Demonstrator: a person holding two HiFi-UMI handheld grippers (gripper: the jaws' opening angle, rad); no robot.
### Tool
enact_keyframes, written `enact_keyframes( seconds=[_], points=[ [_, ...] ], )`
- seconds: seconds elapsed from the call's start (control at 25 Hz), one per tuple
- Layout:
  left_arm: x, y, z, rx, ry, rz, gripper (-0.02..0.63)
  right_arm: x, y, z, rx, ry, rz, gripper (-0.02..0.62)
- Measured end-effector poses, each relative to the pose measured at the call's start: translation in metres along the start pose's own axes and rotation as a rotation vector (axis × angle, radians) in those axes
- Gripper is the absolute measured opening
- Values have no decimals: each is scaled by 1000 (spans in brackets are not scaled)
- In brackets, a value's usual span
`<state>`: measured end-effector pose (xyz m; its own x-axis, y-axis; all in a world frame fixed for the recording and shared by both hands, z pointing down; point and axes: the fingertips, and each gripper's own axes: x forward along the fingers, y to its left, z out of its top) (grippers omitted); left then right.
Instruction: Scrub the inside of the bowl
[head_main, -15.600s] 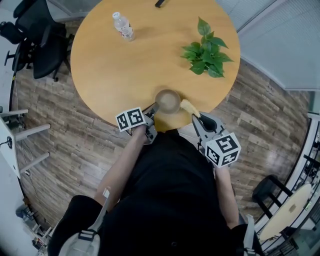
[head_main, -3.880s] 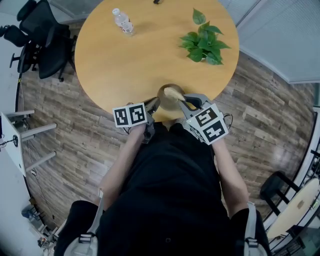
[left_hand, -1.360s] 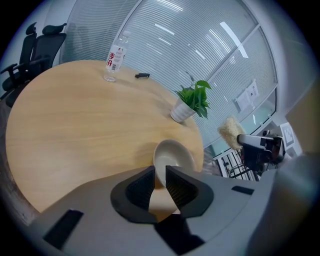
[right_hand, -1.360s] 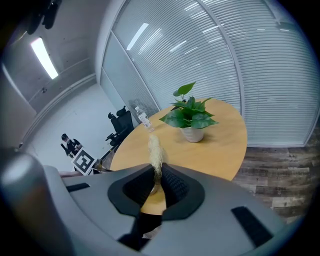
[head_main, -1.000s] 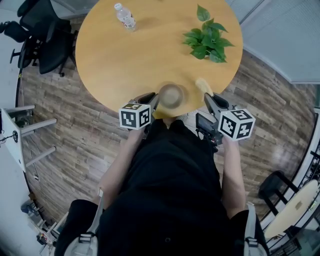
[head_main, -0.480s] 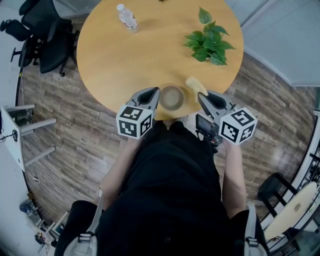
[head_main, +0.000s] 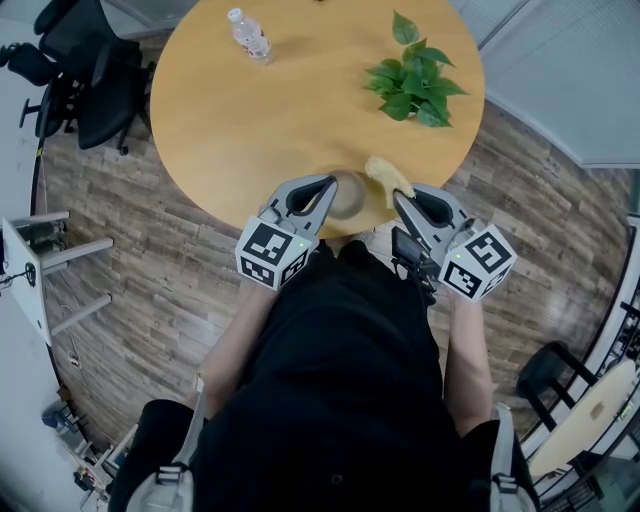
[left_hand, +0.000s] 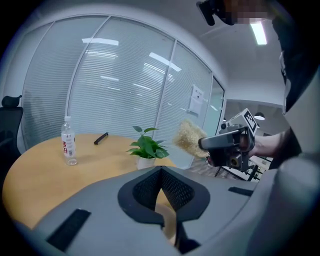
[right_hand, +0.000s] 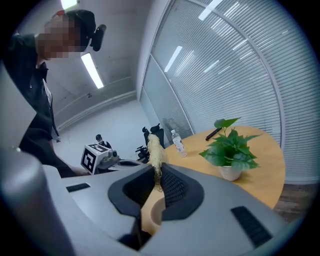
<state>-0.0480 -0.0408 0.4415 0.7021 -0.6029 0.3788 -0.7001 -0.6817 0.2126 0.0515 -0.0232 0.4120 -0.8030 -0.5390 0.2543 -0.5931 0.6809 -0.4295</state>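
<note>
The bowl (head_main: 349, 197) sits at the near edge of the round wooden counter (head_main: 250, 130), just in front of the person and between the two grippers. In the head view its left rim is covered by the tip of the left gripper (head_main: 328, 184), and that view does not show whether the two touch. In the left gripper view the jaws of that gripper (left_hand: 161, 170) are together, with the pads meeting at the tip. A tan curved edge shows through the slot lower down, but what it is cannot be told.

The scrubber (head_main: 385, 175), a straw-coloured fibrous tuft on a pale handle, is outside the bowl, by its right rim. The right gripper (head_main: 397, 197) is clamped on the handle. In the right gripper view the tuft (right_hand: 154, 150) stands up past the closed jaws (right_hand: 156, 172). From the left gripper view, the scrubber (left_hand: 189, 137) and right gripper (left_hand: 227, 147) hang in the air on the right.

Farther across the counter stand a potted plant (head_main: 410, 80) and a water bottle (head_main: 246, 35), well apart. A slim dark object (left_hand: 100, 138) lies beyond them. Black office chairs (head_main: 70, 80) stand on the wood floor (head_main: 130, 290).
</note>
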Motion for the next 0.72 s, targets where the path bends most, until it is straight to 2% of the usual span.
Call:
enact_keyframes(
  seconds=[0.24,0.56,0.72],
  points=[
    [3,-5,-5,-15,42,-19,11,-11,-9,4,3,-10,-35,41],
    [4,-5,-8,-21,53,-16,11,-18,-14,2,2,-12,-64,41],
    [4,-6,-9,1,61,-13,11,-18,-13,1,0,-11,-66,41]
  ],
)
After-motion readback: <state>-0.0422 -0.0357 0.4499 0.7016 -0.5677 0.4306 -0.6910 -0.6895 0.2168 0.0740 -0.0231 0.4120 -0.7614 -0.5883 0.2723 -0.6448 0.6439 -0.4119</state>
